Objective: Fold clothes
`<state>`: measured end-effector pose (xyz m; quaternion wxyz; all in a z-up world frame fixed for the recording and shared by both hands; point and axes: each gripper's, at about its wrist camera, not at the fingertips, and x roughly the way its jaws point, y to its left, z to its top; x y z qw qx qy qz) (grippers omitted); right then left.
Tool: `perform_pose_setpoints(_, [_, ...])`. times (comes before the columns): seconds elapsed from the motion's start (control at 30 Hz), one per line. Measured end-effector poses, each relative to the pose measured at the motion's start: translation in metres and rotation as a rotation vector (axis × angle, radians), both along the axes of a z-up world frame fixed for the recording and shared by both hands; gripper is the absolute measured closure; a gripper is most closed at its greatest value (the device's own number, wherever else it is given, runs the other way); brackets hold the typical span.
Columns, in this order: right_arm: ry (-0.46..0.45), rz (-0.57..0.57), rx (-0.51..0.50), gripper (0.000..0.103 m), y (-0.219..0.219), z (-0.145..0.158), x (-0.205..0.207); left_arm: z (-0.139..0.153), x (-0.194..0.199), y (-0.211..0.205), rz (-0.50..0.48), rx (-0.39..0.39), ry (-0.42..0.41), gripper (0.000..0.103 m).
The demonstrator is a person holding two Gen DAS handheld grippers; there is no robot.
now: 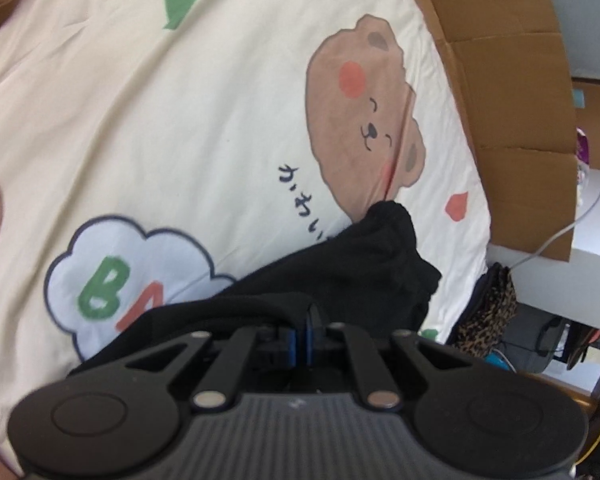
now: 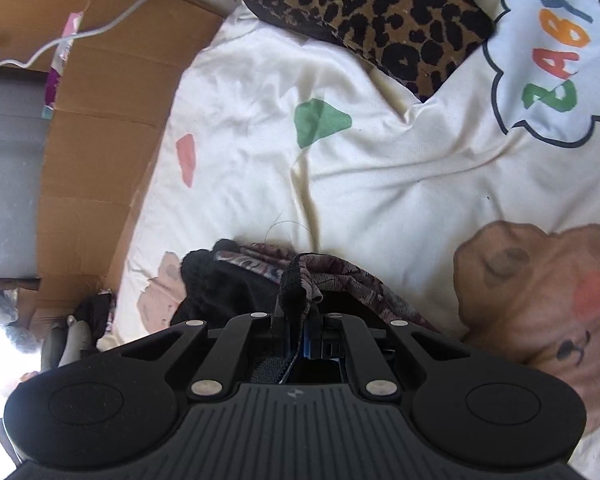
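My left gripper (image 1: 302, 326) has its jaws pinched tight on the black garment (image 1: 340, 272), which drapes forward from the blue pads onto the cream bedsheet (image 1: 180, 140). My right gripper (image 2: 300, 332) is likewise clamped, on a dark strap of the same garment (image 2: 228, 284), whose patterned inner side shows just ahead of it. Past that the sheet spreads out with its bear print (image 1: 360, 112). Farther off lie a leopard-print cloth (image 2: 360, 12) and flattened cardboard (image 2: 112, 100).
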<state>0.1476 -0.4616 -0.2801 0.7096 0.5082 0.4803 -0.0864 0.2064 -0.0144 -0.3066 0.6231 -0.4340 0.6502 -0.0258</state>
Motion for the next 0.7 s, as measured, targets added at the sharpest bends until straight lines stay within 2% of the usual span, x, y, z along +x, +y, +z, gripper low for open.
perform_pose_setpoints(0.17, [-0.008, 0.005, 0.0, 0.099, 0.0, -0.014, 0.014, -0.024, 0.012, -0.003, 0.009, -0.003, 0.004, 0.098])
perform_pose_setpoints(0.3, [-0.004, -0.009, 0.028, 0.091, -0.001, -0.018, 0.022, -0.033, 0.017, -0.001, 0.025, -0.024, 0.011, 0.096])
perform_pose_setpoints(0.33, [-0.006, -0.011, 0.034, 0.088, -0.002, -0.018, 0.023, -0.034, 0.018, 0.001, 0.037, -0.041, 0.017, 0.094])
perform_pose_setpoints(0.37, [-0.008, -0.013, 0.04, 0.084, -0.003, -0.017, 0.025, -0.035, 0.019, 0.002, 0.052, -0.06, 0.024, 0.087])
perform_pose_setpoints(0.4, [-0.011, -0.015, 0.044, 0.076, -0.004, -0.016, 0.026, -0.036, 0.02, 0.003, 0.067, -0.079, 0.031, 0.081])
perform_pose_setpoints(0.43, [-0.019, -0.017, 0.042, 0.07, -0.006, -0.012, 0.027, -0.034, 0.021, 0.004, 0.077, -0.089, 0.032, 0.079])
perform_pose_setpoints(0.5, [-0.035, -0.016, 0.041, 0.066, -0.009, -0.004, 0.031, -0.029, 0.024, 0.006, 0.086, -0.097, 0.028, 0.074])
perform_pose_setpoints(0.6, [-0.047, 0.011, 0.023, 0.066, -0.013, 0.012, 0.038, -0.016, 0.03, 0.01, 0.108, -0.102, 0.011, 0.073])
perform_pose_setpoints(0.7, [-0.04, 0.094, -0.043, 0.066, -0.013, 0.033, 0.048, 0.003, 0.037, 0.012, 0.109, -0.083, -0.007, 0.071])
